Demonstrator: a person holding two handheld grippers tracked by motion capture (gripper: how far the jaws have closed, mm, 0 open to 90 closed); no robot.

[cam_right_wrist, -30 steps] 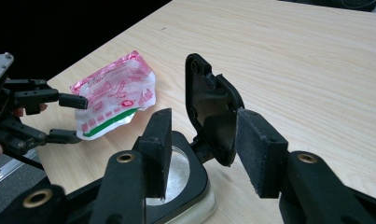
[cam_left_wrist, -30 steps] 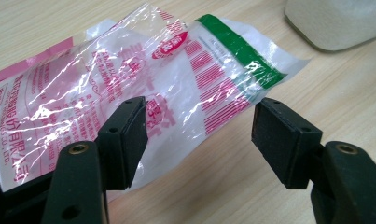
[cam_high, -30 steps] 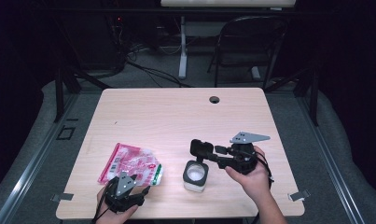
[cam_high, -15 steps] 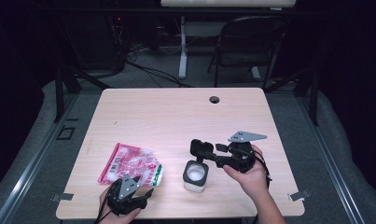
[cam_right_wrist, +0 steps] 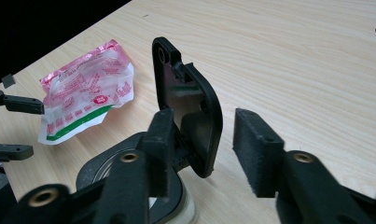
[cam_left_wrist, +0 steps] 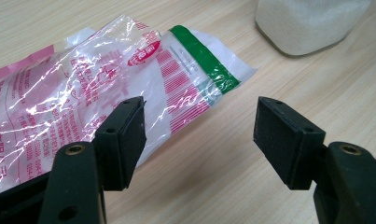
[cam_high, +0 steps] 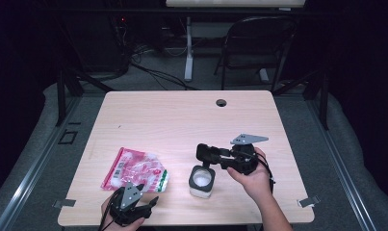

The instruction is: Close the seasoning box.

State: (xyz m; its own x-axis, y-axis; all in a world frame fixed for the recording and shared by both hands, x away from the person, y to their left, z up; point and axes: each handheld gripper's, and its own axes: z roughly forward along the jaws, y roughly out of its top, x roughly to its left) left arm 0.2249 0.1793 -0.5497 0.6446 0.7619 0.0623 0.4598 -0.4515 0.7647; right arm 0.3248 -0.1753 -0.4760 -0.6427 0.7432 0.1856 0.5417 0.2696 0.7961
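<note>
The jar point(cam_high: 201, 181) stands near the front of the surface point(cam_high: 182, 120), its flip lid point(cam_right_wrist: 188, 105) raised upright. The right gripper point(cam_high: 207, 155) hovers just over it; its fingers point(cam_right_wrist: 258, 149) have just been closing, with the lid between them. One finger seems to touch the lid's face, though the angle leaves that unsure, while the other stands clear of it, so the lid is not clamped. The left gripper point(cam_high: 150, 202) sits low at the front edge, its fingers point(cam_left_wrist: 122, 140) wide apart and holding nothing, one of them over the edge of the bag point(cam_high: 134, 171). The bag lies flat, just left of the jar.
</note>
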